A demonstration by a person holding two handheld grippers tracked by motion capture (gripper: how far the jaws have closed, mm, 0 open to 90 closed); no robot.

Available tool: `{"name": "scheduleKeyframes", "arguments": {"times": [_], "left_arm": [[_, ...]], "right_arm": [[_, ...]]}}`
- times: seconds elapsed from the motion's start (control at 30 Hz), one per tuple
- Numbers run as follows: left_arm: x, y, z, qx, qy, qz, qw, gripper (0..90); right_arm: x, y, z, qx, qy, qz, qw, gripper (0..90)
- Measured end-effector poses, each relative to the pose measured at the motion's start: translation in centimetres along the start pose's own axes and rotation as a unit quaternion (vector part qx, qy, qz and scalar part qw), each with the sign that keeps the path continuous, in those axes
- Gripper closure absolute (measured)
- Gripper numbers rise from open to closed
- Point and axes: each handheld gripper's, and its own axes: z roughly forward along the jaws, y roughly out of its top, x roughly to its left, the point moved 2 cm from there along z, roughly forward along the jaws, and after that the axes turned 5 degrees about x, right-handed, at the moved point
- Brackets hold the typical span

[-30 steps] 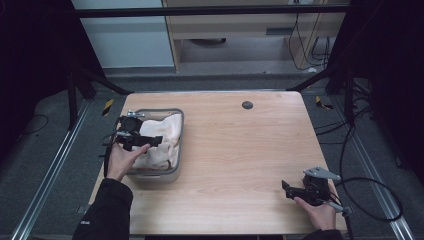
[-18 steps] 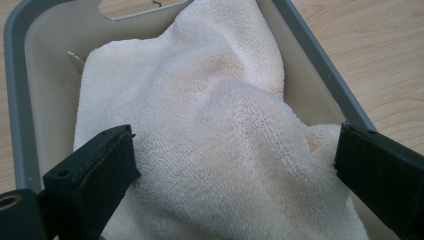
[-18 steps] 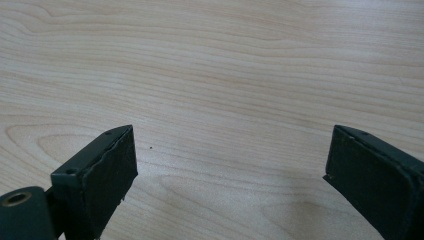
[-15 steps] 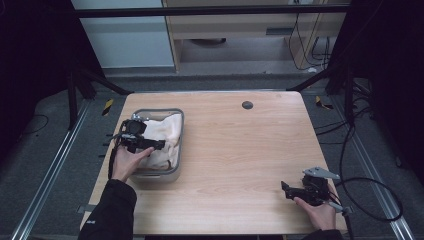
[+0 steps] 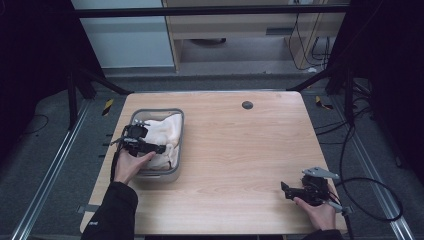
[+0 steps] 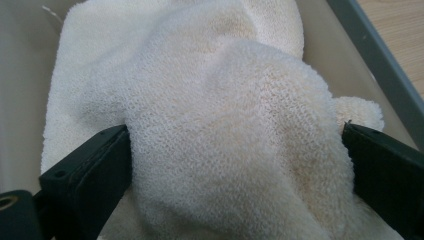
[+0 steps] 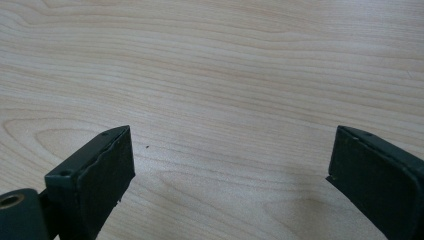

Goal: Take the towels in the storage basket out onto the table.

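A cream terry towel (image 5: 164,132) lies bunched in a grey plastic bin (image 5: 178,150) at the table's left side. My left gripper (image 5: 159,149) is down in the bin, pointing right, held by a hand with a dark sleeve. In the left gripper view its jaws stand wide apart, open (image 6: 235,170), on either side of a raised fold of the towel (image 6: 210,100). The bin wall (image 6: 20,75) shows at the left. My right gripper (image 5: 286,191) rests near the table's front right corner, pointing left. It is open (image 7: 230,170) over bare wood (image 7: 225,65), with nothing between its jaws.
The light wooden table (image 5: 240,150) has a dark round grommet (image 5: 247,105) near its far edge. A black cable (image 5: 372,200) loops off the right gripper past the table's right edge. Dark frame posts and a grey floor surround the table.
The left gripper has moved toward the near end of the bin and down onto the towel, so the fold now sits between its jaws. The right gripper has stayed put.
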Motion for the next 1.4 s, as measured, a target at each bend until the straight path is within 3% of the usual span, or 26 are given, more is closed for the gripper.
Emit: {"name": "scheduleKeyframes", "arguments": {"times": [0.33, 0.6, 0.87, 1.13, 1.4], "left_arm": [[0.2, -0.5, 0.8, 0.018, -0.004, -0.005, 0.9998, 5.0], [0.2, -0.8, 0.7, 0.023, -0.011, -0.012, 0.9996, 29.4], [0.1, -0.9, 0.5, 0.027, -0.002, -0.019, 0.9994, 53.5], [0.1, -1.0, 0.1, 0.011, 0.001, -0.018, 0.9998, 64.1], [0.2, -1.2, -2.0, -0.036, -0.001, -0.016, 0.9992, 67.5]], "right_arm": [[0.0, 0.0, 0.0, 0.0, 0.0, -0.001, 1.0, 4.2], [0.0, 0.0, 0.0, 0.001, 0.001, 0.0, 1.0, 4.2], [0.0, 0.0, 0.0, 0.001, 0.001, -0.004, 1.0, 4.1], [0.0, 0.0, 0.0, 0.002, 0.002, -0.004, 1.0, 4.0], [0.0, 0.0, 0.0, 0.002, 0.002, -0.003, 1.0, 4.0]]}}
